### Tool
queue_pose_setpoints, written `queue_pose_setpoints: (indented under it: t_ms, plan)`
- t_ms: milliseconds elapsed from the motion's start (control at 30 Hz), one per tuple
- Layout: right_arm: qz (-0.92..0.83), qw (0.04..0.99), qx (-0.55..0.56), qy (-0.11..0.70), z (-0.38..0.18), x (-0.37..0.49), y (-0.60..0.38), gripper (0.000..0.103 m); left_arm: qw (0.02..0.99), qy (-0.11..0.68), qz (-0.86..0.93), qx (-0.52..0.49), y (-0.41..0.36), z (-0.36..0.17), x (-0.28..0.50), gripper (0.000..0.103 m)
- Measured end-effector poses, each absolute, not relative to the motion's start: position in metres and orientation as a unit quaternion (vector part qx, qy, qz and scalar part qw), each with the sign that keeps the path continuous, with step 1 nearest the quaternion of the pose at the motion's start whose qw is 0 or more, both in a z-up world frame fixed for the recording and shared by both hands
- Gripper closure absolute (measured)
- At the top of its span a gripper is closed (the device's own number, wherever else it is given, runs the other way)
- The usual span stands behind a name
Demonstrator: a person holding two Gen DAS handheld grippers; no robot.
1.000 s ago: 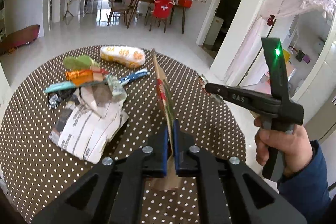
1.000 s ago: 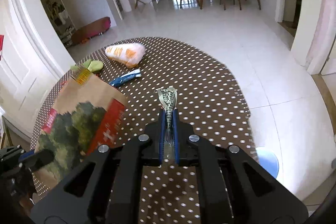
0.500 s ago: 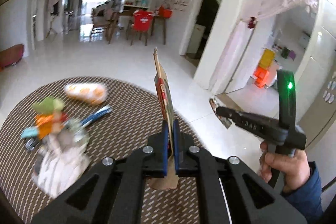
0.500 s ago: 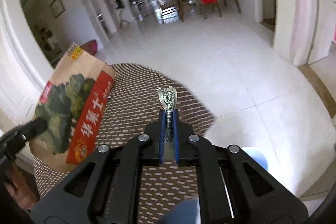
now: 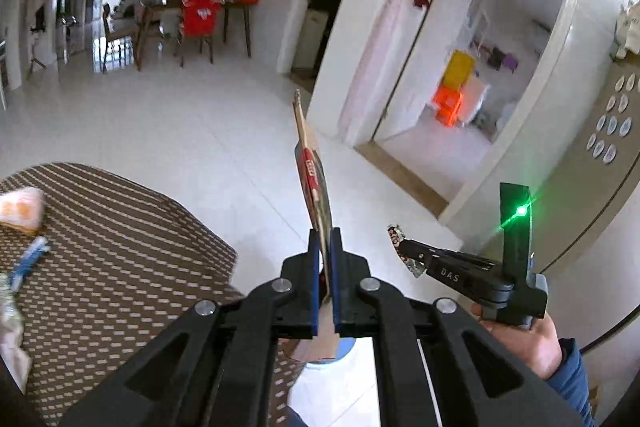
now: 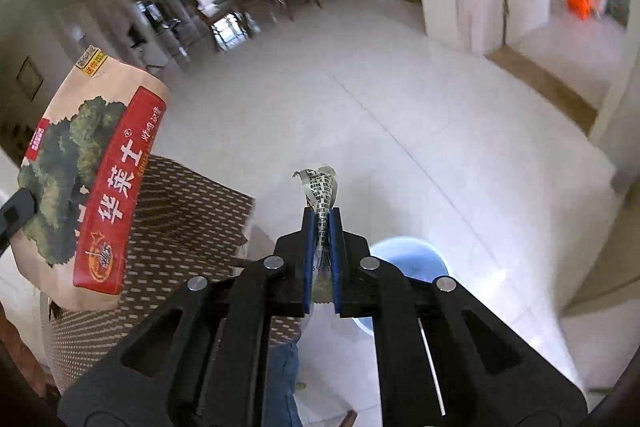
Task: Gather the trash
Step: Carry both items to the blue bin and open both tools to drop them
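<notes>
My left gripper [image 5: 324,241] is shut on a flat brown paper bag [image 5: 314,183] with a red and green print, seen edge-on; its printed face shows in the right wrist view [image 6: 90,171]. My right gripper [image 6: 321,217] is shut on a small crumpled silver wrapper [image 6: 320,187], which also shows in the left wrist view [image 5: 397,241]. Both are held in the air beyond the table's right edge. A blue bin [image 6: 408,259] stands on the floor below the right gripper, partly hidden by its jaws.
The round table with a brown dotted cloth [image 5: 120,235] lies to the left, its corner also in the right wrist view [image 6: 192,219]. An orange-and-white packet [image 5: 22,211] and a blue wrapper [image 5: 28,263] lie on it. White tiled floor [image 5: 180,131] and a doorway [image 5: 460,67] are ahead.
Both grippers have swung right, off the table, with the bag and wrapper still held. The trash pile has slid out of the left view, and the blue bin has come into view below.
</notes>
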State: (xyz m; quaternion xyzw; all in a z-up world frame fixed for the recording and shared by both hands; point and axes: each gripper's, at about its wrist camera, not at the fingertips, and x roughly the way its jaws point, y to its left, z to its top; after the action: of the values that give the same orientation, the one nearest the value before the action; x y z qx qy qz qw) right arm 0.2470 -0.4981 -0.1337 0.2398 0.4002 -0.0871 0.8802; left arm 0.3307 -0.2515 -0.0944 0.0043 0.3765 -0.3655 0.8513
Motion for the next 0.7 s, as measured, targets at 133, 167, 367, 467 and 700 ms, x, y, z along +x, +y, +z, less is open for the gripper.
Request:
queue_pose_setpoints:
  t_ms: [133, 167, 367, 467, 700]
  plan:
    - [-0.089, 0.863, 0.263, 0.422, -0.163, 0.253, -0.517, 0.095, 0.834, 0.41, -0.368, 0.026, -0.294, -0.125, 0.34, 0.099]
    - [-0.089, 0.858, 0.269, 0.427, -0.169, 0.254, -0.522, 0.095, 0.829, 0.42, -0.368, 0.033, -0.306, -0.133, 0.343, 0.099]
    - [-0.121, 0.831, 0.316, 0.443, -0.208, 0.25, -0.559, 0.031, 0.807, 0.461, -0.363, 0.065, -0.354, -0.175, 0.352, 0.099]
    - [-0.128, 0.829, 0.329, 0.433, -0.208, 0.237, -0.569, 0.028, 0.799, 0.477, -0.359, 0.079, -0.371, -0.194, 0.357, 0.099]
    - [-0.154, 0.838, 0.325, 0.41, -0.183, 0.209, -0.578, 0.018, 0.777, 0.512, -0.354, 0.094, -0.393, -0.24, 0.362, 0.098]
